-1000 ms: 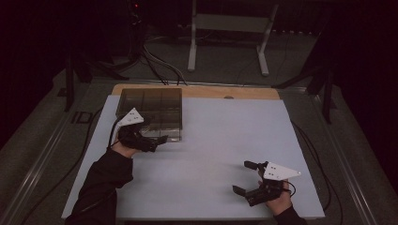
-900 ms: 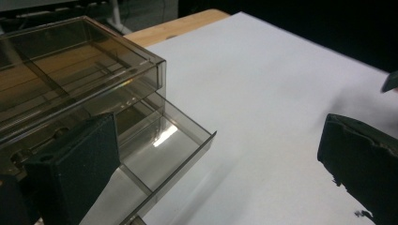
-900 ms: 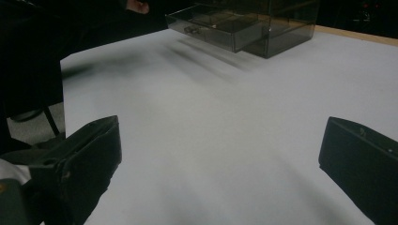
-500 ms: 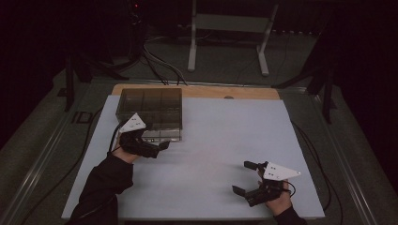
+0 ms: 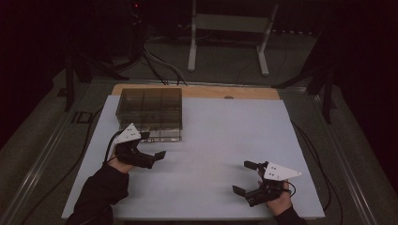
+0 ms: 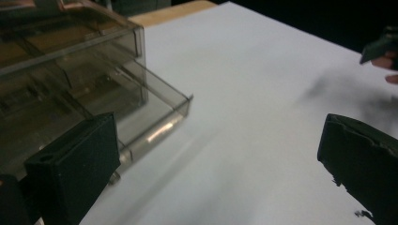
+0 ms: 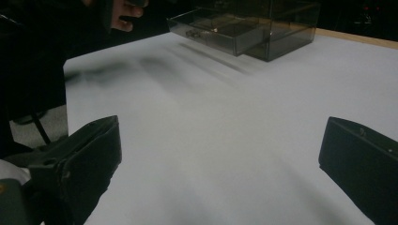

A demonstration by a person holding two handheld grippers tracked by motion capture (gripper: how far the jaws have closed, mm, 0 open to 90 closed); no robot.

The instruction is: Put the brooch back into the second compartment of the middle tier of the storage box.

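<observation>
A smoky clear plastic drawer box (image 5: 150,112) stands at the back left of the white table top (image 5: 225,136). Its bottom drawer (image 6: 155,117) sticks out a short way; in the right gripper view the drawer (image 7: 211,30) holds something small and glinting that I cannot make out. My left gripper (image 5: 154,145) hovers just in front of the box, open, its jaws wide apart with nothing between them (image 6: 216,164). My right gripper (image 5: 242,177) is near the front right of the table, also open and empty (image 7: 220,164), pointing across the table toward the box (image 7: 263,23).
A strip of bare wooden table (image 5: 211,91) shows behind the white sheet. Cables (image 5: 159,61) and a white metal stand (image 5: 225,28) lie on the dark floor beyond. The person's left hand (image 7: 124,11) shows at the top of the right gripper view.
My left gripper has drawn back a little from the box toward the near edge. The right gripper has stayed in place.
</observation>
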